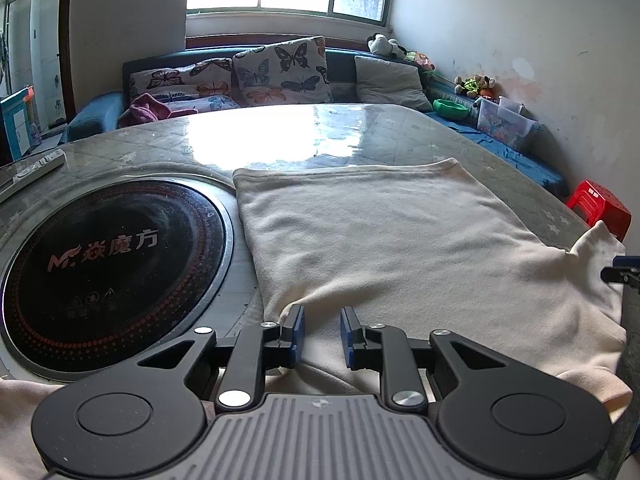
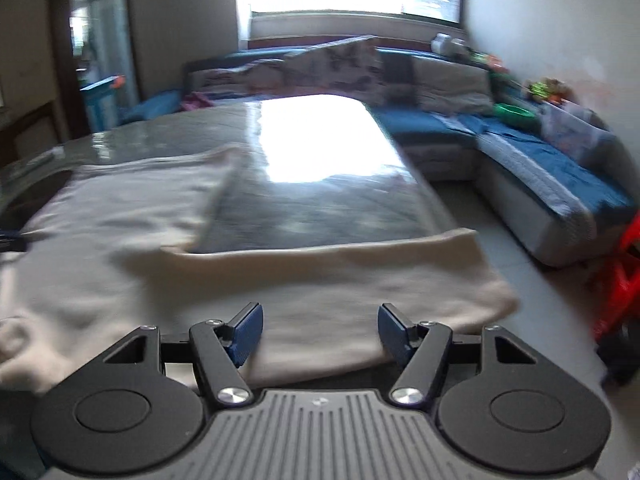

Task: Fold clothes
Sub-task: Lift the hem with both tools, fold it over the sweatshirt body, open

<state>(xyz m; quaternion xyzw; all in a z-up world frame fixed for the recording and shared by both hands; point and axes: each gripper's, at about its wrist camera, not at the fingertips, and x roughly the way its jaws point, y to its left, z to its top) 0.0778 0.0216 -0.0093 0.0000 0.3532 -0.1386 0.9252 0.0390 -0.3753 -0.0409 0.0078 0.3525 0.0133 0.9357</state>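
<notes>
A cream garment (image 1: 392, 236) lies spread flat on the glass-topped table (image 1: 280, 136). My left gripper (image 1: 322, 334) hovers over its near edge with a narrow gap between the blue pads, holding nothing. In the right wrist view, which is blurred, the same garment (image 2: 248, 280) shows a sleeve stretched to the right along the table's near edge. My right gripper (image 2: 320, 330) is wide open over that sleeve, empty. The right gripper's tip (image 1: 622, 272) shows at the far right of the left wrist view, beside a raised fold of the garment.
A round black induction hob (image 1: 108, 276) is set in the table left of the garment. A remote (image 1: 32, 174) lies at the far left. A blue sofa (image 2: 520, 152) with cushions runs behind and right. A red stool (image 1: 600, 204) stands right of the table.
</notes>
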